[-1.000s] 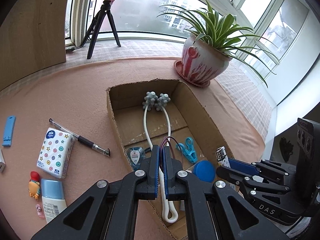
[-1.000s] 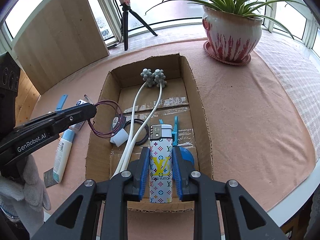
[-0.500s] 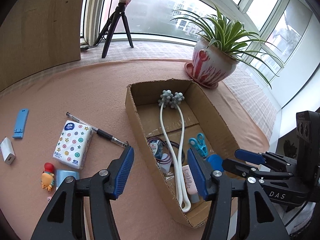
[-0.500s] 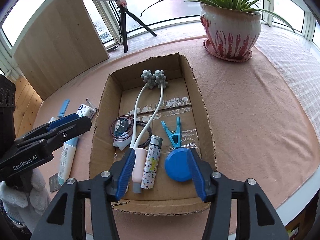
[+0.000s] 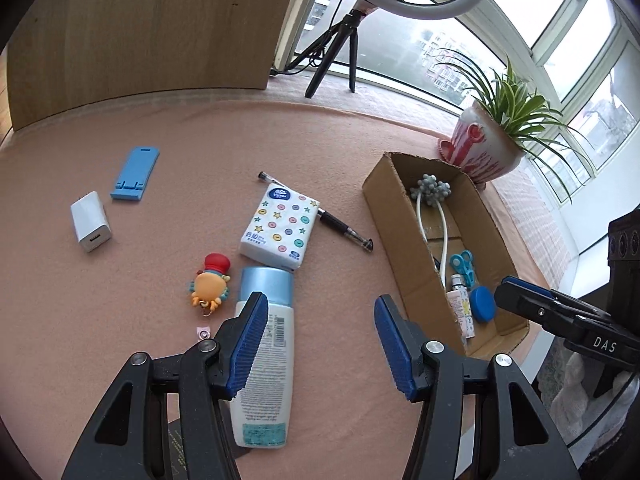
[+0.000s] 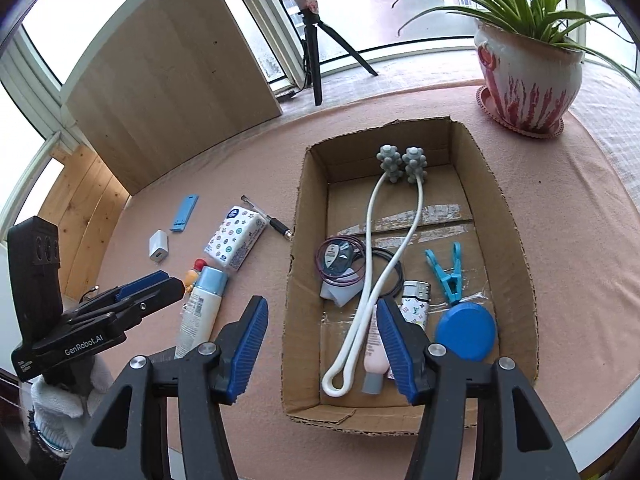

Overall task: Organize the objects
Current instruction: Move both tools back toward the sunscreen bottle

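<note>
— since a second ago both my grippers have let go: the left gripper [image 5: 318,338] was pinched on a purple loop over the cardboard box [image 6: 516,240] and has swung off to the pink tablecloth [image 5: 120,300]; the right gripper [image 6: 322,342] dropped the patterned lighter [image 6: 416,308] and backed off.

— and the tongs now?

— left ones stand apart with nothing between the pads, over bare cloth just right of the lotion bottle [image 5: 264,356]. the right jaws have just been opening; they're apart and empty, straddling the near-left wall of the box.

— what's closest on the cloth?

— the bottle, lying flat with its light blue cap pointing away. beside the cap, a small orange crab charm [image 5: 210,284] with a red top. just past the cap lies the tissue pack [image 5: 280,226] with star and button print, on top of a black pen [image 5: 344,228]. farther left, a white charger cube [image 5: 91,221] and a blue phone stand [image 5: 135,173].

— and in the box?

— nearest, a pink tube [image 6: 376,344] beside the lighter, and a blue round lid [image 6: 466,332]. then a blue clip [image 6: 448,274], the purple loop [image 6: 340,262] lying around a small gadget, and a white two-headed massager [image 6: 400,216] reaching to the far end. beyond the box, a potted spider plant [image 6: 528,76] and a ring light tripod [image 6: 316,40].
</note>
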